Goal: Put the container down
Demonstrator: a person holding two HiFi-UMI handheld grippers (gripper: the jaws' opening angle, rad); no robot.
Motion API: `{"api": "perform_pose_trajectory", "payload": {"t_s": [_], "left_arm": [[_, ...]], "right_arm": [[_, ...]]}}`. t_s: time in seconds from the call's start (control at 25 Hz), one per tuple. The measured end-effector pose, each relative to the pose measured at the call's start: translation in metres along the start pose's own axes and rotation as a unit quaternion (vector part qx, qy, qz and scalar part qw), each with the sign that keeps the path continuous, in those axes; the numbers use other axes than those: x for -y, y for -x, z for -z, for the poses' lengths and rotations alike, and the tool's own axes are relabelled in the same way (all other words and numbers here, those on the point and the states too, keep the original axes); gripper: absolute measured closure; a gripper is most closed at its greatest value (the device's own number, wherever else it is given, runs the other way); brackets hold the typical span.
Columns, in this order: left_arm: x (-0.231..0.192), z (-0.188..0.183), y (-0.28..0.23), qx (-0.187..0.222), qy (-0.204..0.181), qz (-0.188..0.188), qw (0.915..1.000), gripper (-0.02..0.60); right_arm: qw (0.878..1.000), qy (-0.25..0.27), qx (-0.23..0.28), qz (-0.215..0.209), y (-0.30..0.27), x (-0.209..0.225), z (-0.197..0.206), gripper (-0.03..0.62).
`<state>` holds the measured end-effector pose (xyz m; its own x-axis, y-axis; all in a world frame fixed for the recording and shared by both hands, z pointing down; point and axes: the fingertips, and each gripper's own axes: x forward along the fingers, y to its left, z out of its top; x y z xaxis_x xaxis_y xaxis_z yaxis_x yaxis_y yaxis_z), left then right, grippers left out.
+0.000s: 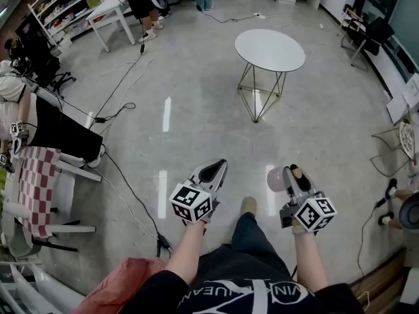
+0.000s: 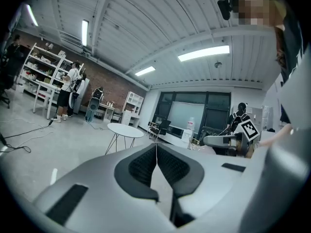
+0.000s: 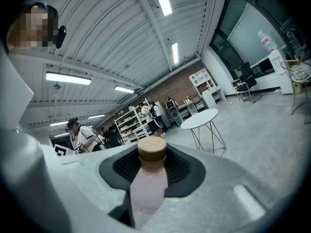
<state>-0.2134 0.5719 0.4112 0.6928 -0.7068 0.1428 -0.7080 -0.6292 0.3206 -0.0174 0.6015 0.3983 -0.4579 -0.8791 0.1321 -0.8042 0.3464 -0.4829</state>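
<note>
The container is a pale pink bottle [image 3: 148,186] with a tan cap [image 3: 152,149]. My right gripper [image 3: 151,154] is shut on it, and the cap end pokes out past the dark pads. In the head view the bottle [image 1: 277,179] sits at the tip of the right gripper [image 1: 292,175], held in the air above the floor. My left gripper [image 1: 216,169] hangs beside it at the same height. Its jaws [image 2: 156,152] are shut, pads touching, with nothing between them. A white round table [image 1: 270,50] on thin wire legs stands ahead, some way off; it also shows as the round table [image 3: 199,119].
Black cables [image 1: 124,106] trail across the grey floor on the left. A chair with a checkered cloth [image 1: 36,188] stands at the left edge, a white table [image 1: 114,15] and shelves [image 1: 62,2] at the back left. A wire chair [image 1: 396,142] is at the right. People stand by the shelves [image 3: 146,113].
</note>
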Motion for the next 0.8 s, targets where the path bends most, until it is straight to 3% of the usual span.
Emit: {"api": "perform_pose_trajectory", "payload": {"t_s": [0.8], "left_arm": [[-0.050, -0.035, -0.171, -0.017, 0.010, -0.004, 0.9998, 0.568]], "right_arm": [[1.000, 0.001, -0.015, -0.021, -0.115, 0.117, -0.073, 0.467]]}}
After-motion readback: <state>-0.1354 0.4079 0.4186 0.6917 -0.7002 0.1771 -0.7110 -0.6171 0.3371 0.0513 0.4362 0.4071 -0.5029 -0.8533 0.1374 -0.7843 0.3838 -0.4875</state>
